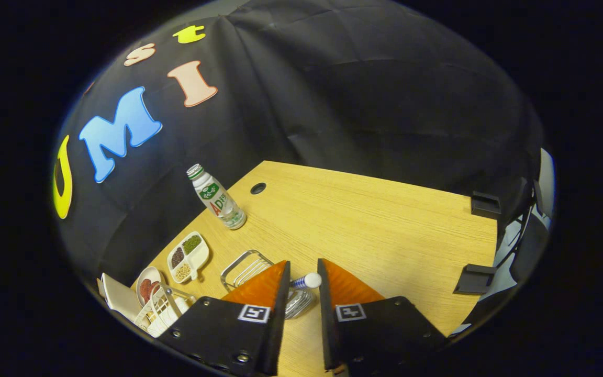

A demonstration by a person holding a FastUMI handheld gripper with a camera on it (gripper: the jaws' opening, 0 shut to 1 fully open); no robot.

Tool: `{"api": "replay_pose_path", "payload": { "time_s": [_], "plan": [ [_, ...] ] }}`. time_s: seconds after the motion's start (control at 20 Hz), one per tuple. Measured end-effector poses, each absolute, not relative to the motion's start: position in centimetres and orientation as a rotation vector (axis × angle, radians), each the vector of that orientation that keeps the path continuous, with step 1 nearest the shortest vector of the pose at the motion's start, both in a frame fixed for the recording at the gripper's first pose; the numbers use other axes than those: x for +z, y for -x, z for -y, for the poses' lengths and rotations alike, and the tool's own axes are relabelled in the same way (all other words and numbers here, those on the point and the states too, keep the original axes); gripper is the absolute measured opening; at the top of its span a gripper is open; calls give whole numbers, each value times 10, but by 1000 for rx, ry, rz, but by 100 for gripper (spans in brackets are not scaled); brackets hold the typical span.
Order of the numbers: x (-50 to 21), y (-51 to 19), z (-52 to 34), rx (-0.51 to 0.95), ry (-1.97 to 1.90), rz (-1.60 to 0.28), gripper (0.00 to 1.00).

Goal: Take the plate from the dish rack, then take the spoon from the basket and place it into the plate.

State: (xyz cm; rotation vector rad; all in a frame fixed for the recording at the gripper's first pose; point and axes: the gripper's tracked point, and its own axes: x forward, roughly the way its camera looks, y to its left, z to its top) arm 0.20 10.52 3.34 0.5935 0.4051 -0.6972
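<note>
spoon (305,283) handle tip sits between the jaws, bowl down in wire basket (249,269) | gripper (304,280) jaws narrow, contact unclear | plate (119,298) looks still racked in dish rack (163,311), well left on tabletop (375,225) | step judged: spoon pickup | next: close, lift clear.

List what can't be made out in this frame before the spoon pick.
- Spoon: its white and blue handle end shows between the open fingers; the bowl end is hidden behind them.
- Wire basket: its near part is covered by the fingers.
- Dish rack: partly hidden by the gripper body.
- Plate: partly cut off at the view's rim.
- Sectioned dish: contents too small to identify.
</note>
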Motion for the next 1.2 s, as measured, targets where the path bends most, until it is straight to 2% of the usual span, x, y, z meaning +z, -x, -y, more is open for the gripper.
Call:
{"api": "replay_pose_path", "payload": {
  "time_s": [0.25,0.3,0.45,0.5,0.55,1.2],
  "plan": [
    [43,-9,-107,-674,-599,-375,31],
    [47,-12,-110,-671,-592,-374,21],
    [56,-18,-113,-653,-548,-374,21],
    [71,-29,-120,-601,-556,-320,14],
    [72,-33,-122,-612,-527,-341,8],
    [121,-37,-137,-599,-334,-330,7]
  ]
}}
